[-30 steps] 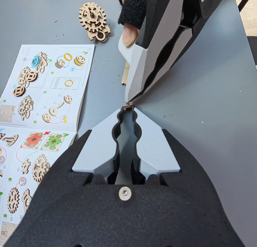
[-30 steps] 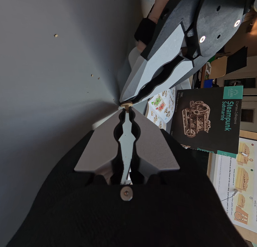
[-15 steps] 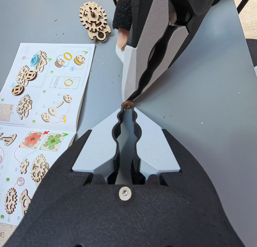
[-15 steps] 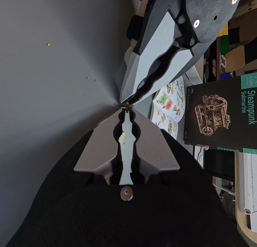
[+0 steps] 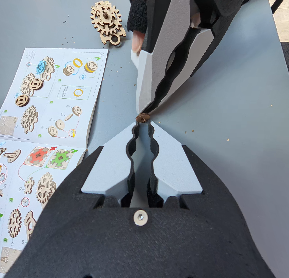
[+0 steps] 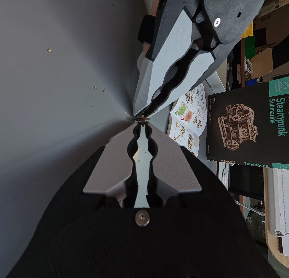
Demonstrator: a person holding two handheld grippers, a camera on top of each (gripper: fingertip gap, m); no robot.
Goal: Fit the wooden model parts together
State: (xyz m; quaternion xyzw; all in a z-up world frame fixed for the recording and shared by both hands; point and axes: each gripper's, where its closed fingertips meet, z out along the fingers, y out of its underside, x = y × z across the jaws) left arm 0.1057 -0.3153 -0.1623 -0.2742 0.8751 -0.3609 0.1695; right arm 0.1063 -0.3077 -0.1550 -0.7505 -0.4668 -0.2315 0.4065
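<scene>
A small round wooden disc [image 5: 142,117] sits where the two grippers meet tip to tip above the grey table [image 5: 226,145]. My left gripper [image 5: 142,123] pinches the disc by its rim. My right gripper [image 5: 144,111] comes down from the top of the left wrist view, shut on a thin wooden pin that stands in the disc's centre hole. In the right wrist view the disc [image 6: 142,118] is edge on and the pin [image 6: 143,124] runs between my right gripper's [image 6: 142,125] tips. The left gripper [image 6: 138,115] reaches in from above.
An assembled wooden gear cluster [image 5: 107,21] lies at the back. An open instruction booklet [image 5: 54,113] lies to the left with two loose wooden discs [image 5: 22,100] on it. A black kit box [image 6: 250,121] stands behind. A gloved finger [image 5: 137,41] rests on the right gripper. Wood crumbs dot the table. The grippers are tip to tip, or close to it.
The right gripper has swung steeper over the left one's tips. The disc, edge on in the left wrist view before, now shows its face there with the pin in its hole.
</scene>
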